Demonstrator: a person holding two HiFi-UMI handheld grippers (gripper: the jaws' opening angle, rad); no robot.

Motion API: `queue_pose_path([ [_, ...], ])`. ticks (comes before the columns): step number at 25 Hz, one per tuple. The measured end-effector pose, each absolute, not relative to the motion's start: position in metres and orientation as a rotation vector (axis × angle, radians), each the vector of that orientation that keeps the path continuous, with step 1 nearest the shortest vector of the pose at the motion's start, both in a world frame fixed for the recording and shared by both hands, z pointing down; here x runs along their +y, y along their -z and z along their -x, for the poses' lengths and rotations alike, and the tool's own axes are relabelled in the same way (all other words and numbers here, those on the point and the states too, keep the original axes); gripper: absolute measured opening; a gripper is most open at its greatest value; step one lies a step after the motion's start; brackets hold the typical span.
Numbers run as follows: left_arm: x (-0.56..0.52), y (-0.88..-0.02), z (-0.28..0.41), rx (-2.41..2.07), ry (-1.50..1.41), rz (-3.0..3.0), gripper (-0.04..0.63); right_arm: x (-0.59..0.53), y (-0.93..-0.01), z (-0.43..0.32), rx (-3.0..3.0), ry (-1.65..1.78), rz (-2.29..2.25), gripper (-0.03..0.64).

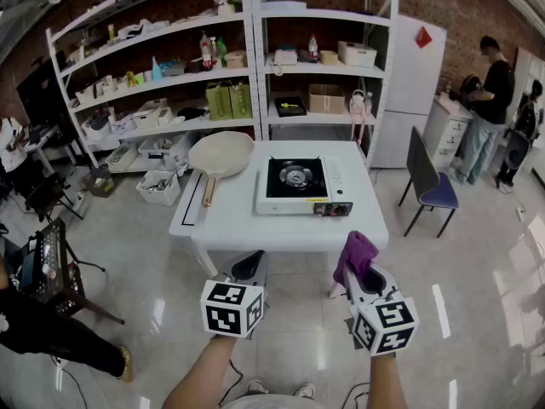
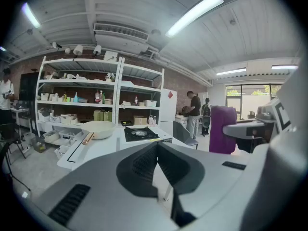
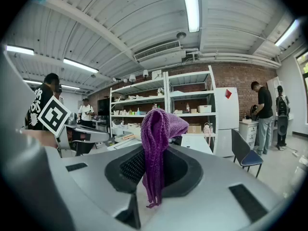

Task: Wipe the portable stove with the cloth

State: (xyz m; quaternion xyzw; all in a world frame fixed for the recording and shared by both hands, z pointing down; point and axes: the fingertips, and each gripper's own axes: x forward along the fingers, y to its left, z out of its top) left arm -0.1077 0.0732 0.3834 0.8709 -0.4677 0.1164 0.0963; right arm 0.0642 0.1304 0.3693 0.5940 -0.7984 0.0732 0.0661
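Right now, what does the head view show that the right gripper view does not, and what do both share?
Only the head view: the person's forearms and shoes, and the black-and-white marker cube on the right gripper. Only the right gripper view: ceiling tube lights and a ceiling air conditioner. Both: the purple knitted cloth clamped in that gripper, white metal shelving, a blue-seated chair.

Fuzzy purple knitted cloth (image 3: 156, 143) is hanging across the right gripper view, blocking most of the white square table (image 3: 195, 142). Head view's bottom edge is cutting off the person's 2 forearms (image 1: 203, 373), and stuff on the white metal shelves (image 1: 170, 81) is looking too tiny to tell.
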Motion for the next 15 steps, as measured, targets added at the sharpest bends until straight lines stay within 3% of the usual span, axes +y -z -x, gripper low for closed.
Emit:
queue_pose_path([
  [15, 0.067, -0.399, 0.055, -1.408, -0.384, -2.545, 0.003, 0.12, -0.385, -0.114, -2.459, -0.256, -1.72, 0.067],
])
